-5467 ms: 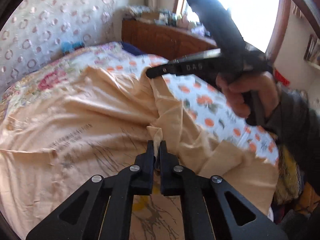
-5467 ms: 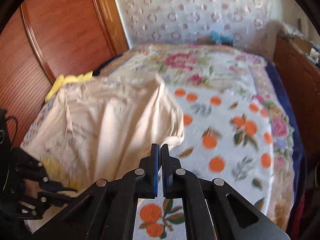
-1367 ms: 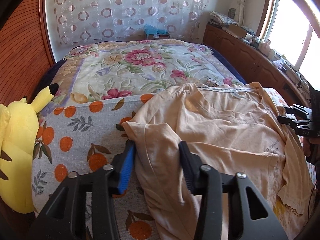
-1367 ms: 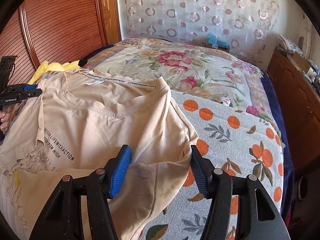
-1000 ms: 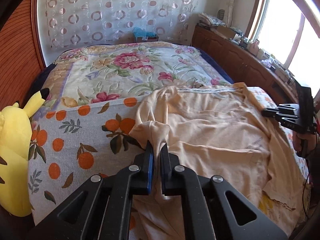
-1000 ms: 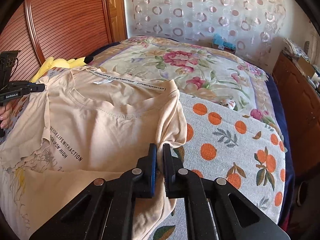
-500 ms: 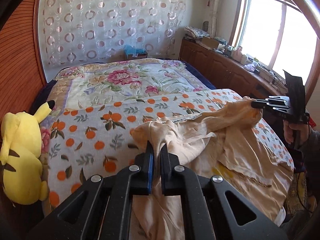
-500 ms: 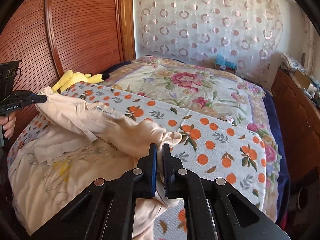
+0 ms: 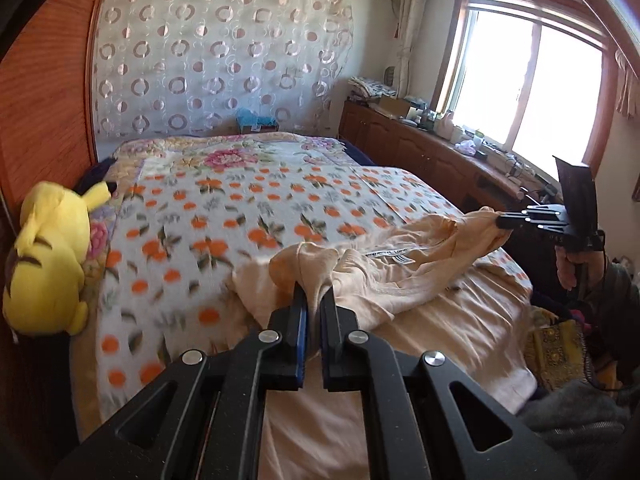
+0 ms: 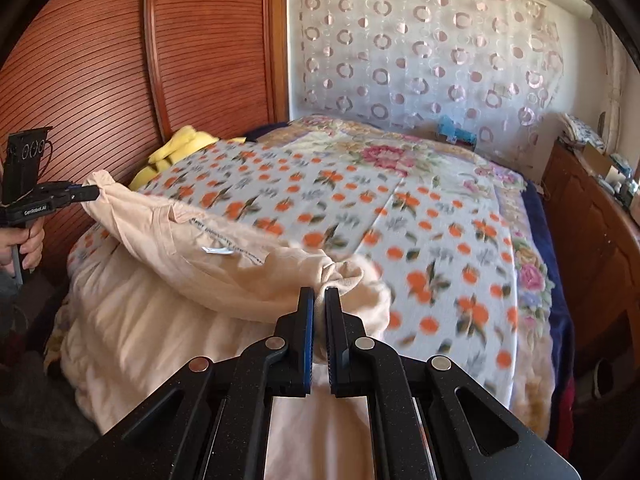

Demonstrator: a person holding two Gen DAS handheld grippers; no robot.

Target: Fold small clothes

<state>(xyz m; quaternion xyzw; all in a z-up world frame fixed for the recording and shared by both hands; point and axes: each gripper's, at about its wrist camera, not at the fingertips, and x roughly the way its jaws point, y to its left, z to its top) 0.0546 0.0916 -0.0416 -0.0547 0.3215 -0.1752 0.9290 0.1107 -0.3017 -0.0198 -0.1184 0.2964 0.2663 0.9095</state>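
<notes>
Bed (image 9: 248, 216) with orange-print blanket; peach t-shirt (image 9: 420, 280) bunched at near edge, collar side lifted. Left tongs (image 9: 314, 312) pinching one shoulder, right tongs (image 10: 319, 312) pinching the other. Best done by keeping both pinches level, cloth taut between, laying top half down square over bottom half. Yellow plush toy (image 9: 48, 256) at left edge. Hem cut off below tongs; chest print hidden; blanket blurred.

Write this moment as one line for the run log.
left gripper: shut on shirt | right gripper: shut on shirt | shirt: lifted over bed
</notes>
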